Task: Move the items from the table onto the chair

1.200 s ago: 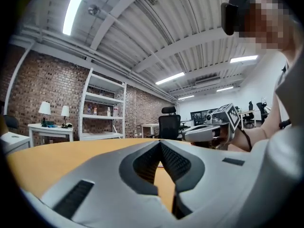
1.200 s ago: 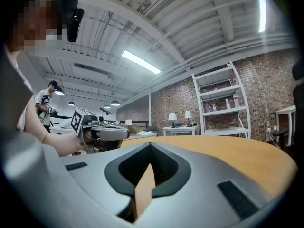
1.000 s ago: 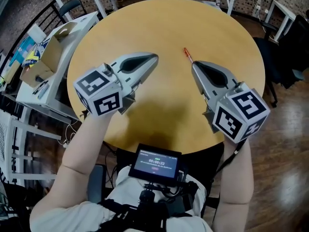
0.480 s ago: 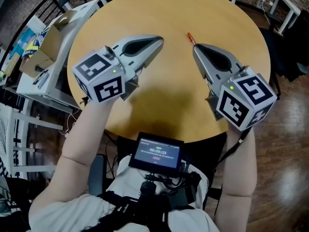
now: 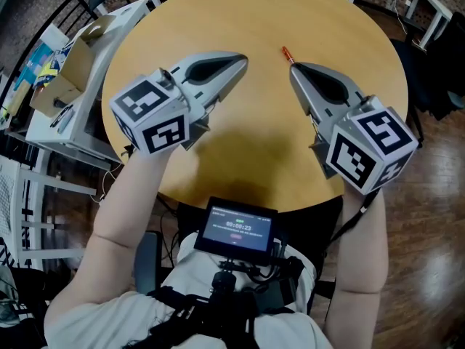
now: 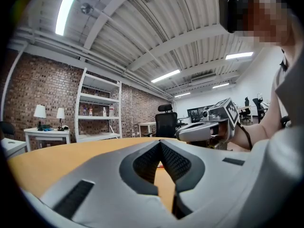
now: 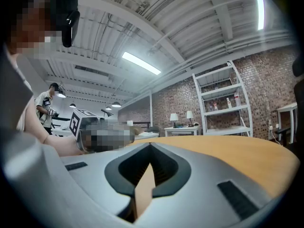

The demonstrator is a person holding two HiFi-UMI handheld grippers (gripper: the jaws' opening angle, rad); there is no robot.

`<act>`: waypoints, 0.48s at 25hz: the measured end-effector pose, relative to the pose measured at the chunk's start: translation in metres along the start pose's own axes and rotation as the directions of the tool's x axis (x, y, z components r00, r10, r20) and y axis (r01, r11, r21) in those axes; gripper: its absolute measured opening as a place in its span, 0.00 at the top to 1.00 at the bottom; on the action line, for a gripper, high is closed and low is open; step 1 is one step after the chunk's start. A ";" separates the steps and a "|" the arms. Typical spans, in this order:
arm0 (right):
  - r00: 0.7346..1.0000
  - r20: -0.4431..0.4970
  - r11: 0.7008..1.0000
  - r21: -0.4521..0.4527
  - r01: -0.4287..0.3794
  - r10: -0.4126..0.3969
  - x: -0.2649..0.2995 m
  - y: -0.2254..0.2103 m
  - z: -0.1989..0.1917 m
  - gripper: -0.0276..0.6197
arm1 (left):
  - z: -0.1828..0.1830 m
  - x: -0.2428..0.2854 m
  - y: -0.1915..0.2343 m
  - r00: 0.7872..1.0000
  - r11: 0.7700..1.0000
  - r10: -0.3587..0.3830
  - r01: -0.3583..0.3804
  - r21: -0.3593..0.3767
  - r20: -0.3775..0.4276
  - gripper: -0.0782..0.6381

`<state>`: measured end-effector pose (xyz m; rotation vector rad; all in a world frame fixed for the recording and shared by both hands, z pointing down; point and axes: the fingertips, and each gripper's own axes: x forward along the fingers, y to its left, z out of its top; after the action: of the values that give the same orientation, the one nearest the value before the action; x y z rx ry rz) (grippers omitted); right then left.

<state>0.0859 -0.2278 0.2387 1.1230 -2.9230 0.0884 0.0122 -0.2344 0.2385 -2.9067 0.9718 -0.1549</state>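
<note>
**Left gripper** (image 5: 242,61): held level over the worktop (image 5: 341,27). The jaws are closed to a thin slit at the tips and nothing is held between them.

**Task item, slim red-orange stick** (image 5: 286,54): possibly a pen or marker, though the kind cannot be told at this size. It lies flat on the worktop, well apart from the left jaws on their right and just beyond the tips of the right jaws. It is not touched by either pair. It is judged light, stiff and smooth, so it is likely to roll or skid if nudged and to pivot if pinched near one end. A grip across the middle of the shaft is advised, with the jaws set square to its length and brought low to the worktop.

**Right gripper** (image 5: 294,67): held level, with its tips pointed towards the stick. The jaws are closed together and empty. They would have to be opened before any grasp is made.
</note>
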 end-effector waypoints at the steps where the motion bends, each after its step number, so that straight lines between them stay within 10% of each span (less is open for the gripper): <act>1: 1.000 0.001 1.000 0.000 0.000 0.000 -0.001 -0.001 0.000 0.95 | 0.000 0.001 -0.001 1.000 1.000 -0.001 0.001 0.002 -0.002 0.87; 12: 1.000 0.011 1.000 0.005 0.003 -0.003 -0.003 -0.003 -0.004 0.95 | -0.014 0.007 -0.002 0.997 0.994 0.010 -0.002 0.107 -0.073 0.87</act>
<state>0.0901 -0.2284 0.2428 1.1327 -2.9319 0.0897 0.0174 -0.2380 0.2527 -2.8183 0.9518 -0.3065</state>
